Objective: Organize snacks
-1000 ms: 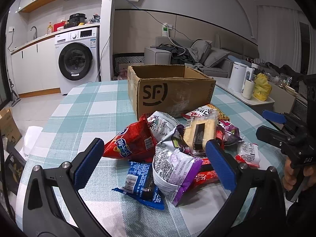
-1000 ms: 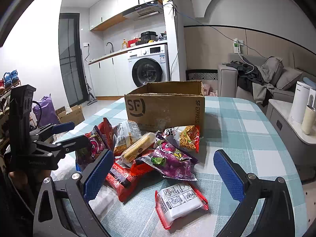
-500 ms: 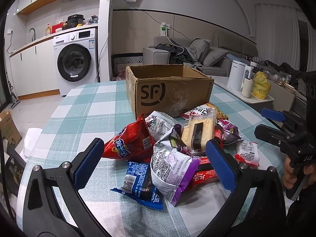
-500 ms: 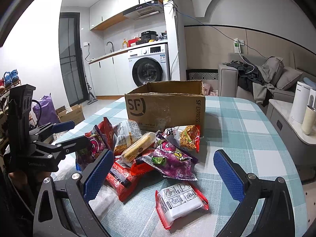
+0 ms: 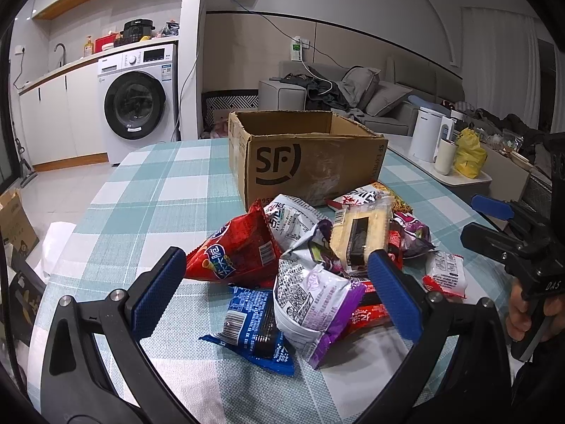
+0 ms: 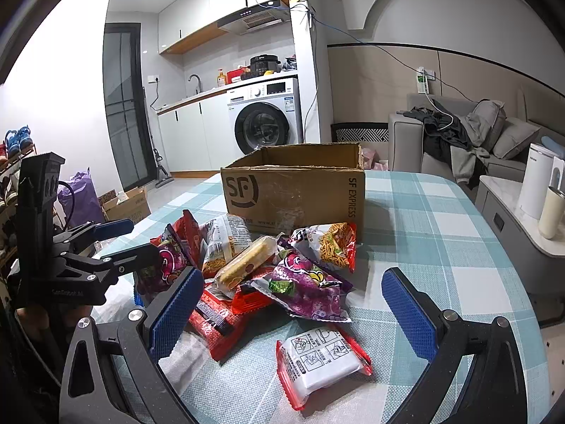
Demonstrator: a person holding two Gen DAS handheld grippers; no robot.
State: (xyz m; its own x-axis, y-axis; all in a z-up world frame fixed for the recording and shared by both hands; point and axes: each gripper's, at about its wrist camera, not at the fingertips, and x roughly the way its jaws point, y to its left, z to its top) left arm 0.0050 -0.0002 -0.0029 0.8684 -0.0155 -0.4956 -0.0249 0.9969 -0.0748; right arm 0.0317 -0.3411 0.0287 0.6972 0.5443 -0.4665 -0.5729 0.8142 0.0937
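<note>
A: Left side first?
B: Left gripper [image 5: 273, 298] low over the near edge of the bench [image 5: 169, 183], jaws wide apart, empty. Between its blue pads [image 5: 157, 293] lies the near end of the snack pile: blue packet [image 5: 256, 325] flat on the checked cloth, white-and-purple bag [image 5: 314, 304] leaning on its right edge.

A: Centre?
B: Red chip bag [image 5: 236, 251] at the pile's left, touching the blue packet. White noodle bag [image 5: 293, 215] behind it. Yellow cake bar in clear wrap [image 5: 360, 233] on top of the heap, tilted. Open SF cardboard box [image 5: 307, 162] just behind the pile, flaps up; inside not visible.

A: Right?
B: Right gripper [image 6: 289, 314] also low at the bench edge, jaws wide apart, holding nothing. White pack with red edges [image 6: 321, 360] lies alone between its pads, nearest the camera, apart from the heap. Purple bag [image 6: 307, 289] just beyond it, red flat packs [image 6: 219, 321] to the left by the left pad. Red-and-white noodle bag [image 6: 332, 243] close against the box's front corner.

A: Hands?
B: A person's hand [image 5: 521, 314] grips the right gripper's handle, seen in the left view. All snacks are on the bench, outside the box as far as I can see.
</note>
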